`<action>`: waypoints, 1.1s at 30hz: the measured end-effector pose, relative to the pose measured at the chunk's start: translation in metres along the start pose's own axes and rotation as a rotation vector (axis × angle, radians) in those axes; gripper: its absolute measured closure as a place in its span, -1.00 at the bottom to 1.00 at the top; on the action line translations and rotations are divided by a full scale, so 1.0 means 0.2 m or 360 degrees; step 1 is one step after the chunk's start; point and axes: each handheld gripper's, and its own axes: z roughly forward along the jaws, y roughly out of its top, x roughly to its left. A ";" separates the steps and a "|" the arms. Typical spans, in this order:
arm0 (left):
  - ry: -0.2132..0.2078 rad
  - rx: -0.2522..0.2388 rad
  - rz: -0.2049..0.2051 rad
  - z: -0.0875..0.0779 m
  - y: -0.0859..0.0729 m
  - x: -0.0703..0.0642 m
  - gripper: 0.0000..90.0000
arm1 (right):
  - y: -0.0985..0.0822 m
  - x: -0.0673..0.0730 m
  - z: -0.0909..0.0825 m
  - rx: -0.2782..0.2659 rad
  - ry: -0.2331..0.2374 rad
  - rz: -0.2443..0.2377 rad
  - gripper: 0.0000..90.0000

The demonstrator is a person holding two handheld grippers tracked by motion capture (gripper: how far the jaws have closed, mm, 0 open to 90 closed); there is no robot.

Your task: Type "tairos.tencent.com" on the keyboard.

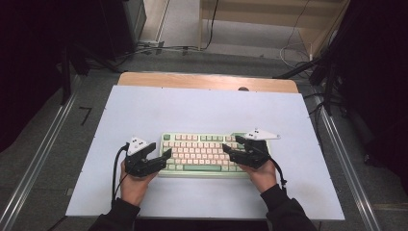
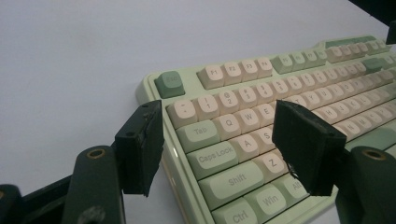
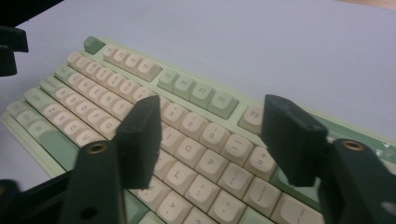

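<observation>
A pale green keyboard (image 1: pixel 197 153) with cream and green keys lies flat on the white table top, near the front edge. My left gripper (image 1: pixel 162 159) is at its left end, open. In the left gripper view (image 2: pixel 217 140), one jaw hangs just off the keyboard's (image 2: pixel 243 116) left edge beside Tab and Caps Lock, and the other stands over the S and Z keys. My right gripper (image 1: pixel 231 144) hovers over the right half, open. In the right gripper view (image 3: pixel 212 135), its jaws stand apart above the keyboard's (image 3: pixel 187 121) letter and symbol keys, with nothing held.
The white table top (image 1: pixel 202 106) has bare room behind and beside the keyboard. A wooden strip (image 1: pixel 207 81) runs along its far edge. Metal rails (image 1: pixel 38 159) flank the table on the floor, and cables (image 1: pixel 293 48) lie beyond it.
</observation>
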 end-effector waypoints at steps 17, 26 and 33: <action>0.0051 -0.0007 -0.0031 -0.05 -0.03 0.03 -0.23 | 0.01 0.08 0.16 0.0133 0.0122 -0.0074 0.95; 0.0051 -0.0001 -0.0031 -0.05 -0.03 0.03 -0.23 | 0.00 0.10 0.20 0.0182 0.0128 -0.0096 0.95; 0.0052 0.0000 -0.0032 -0.06 -0.03 0.03 -0.23 | 0.00 0.10 0.21 0.0200 0.0124 -0.0101 0.94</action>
